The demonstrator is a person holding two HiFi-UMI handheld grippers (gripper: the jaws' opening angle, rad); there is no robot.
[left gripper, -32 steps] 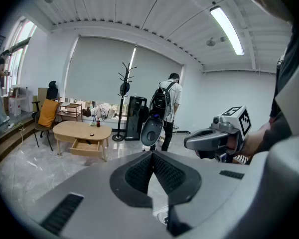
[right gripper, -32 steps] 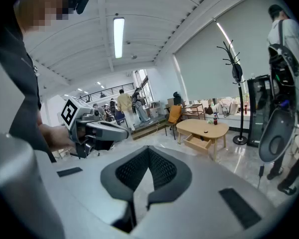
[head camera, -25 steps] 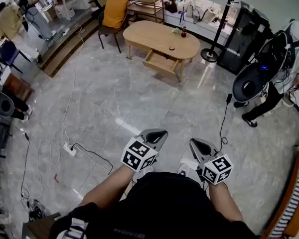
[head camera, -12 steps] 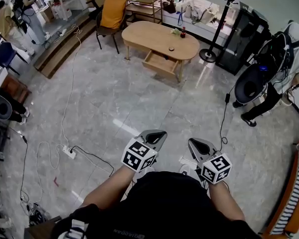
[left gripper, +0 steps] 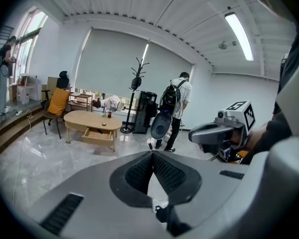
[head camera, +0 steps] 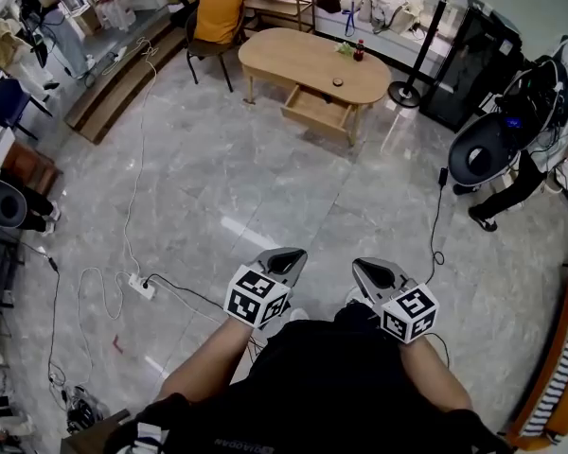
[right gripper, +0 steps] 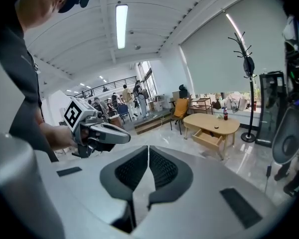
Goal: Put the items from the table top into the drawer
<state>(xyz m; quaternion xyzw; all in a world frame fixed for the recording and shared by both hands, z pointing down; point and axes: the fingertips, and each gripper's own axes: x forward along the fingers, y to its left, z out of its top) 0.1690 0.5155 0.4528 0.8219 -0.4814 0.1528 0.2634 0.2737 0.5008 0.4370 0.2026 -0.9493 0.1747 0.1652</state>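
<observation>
Far across the room stands an oval wooden table [head camera: 293, 57] with its drawer [head camera: 316, 111] pulled open toward me. On its top are a small red-capped bottle [head camera: 358, 53] and a small dark round item [head camera: 337, 81]. My left gripper [head camera: 288, 256] and right gripper [head camera: 366, 269] are held side by side close to my body, well short of the table. Both are shut with nothing between the jaws. The left gripper view shows the table [left gripper: 89, 118] and the right gripper [left gripper: 212, 132]. The right gripper view shows the table [right gripper: 212, 120], the drawer [right gripper: 208, 138] and the left gripper [right gripper: 109, 132].
A white power strip [head camera: 140, 286] and cables lie on the marble floor at left. A chair with an orange cushion [head camera: 216, 15] stands behind the table, and a coat stand [head camera: 418, 50] and a black cabinet [head camera: 473, 60] to its right. A person with a backpack [head camera: 540, 102] stands at right.
The whole view has shifted a little, and the table now sits slightly higher and further right. Both grippers stay shut and empty in front of me.
</observation>
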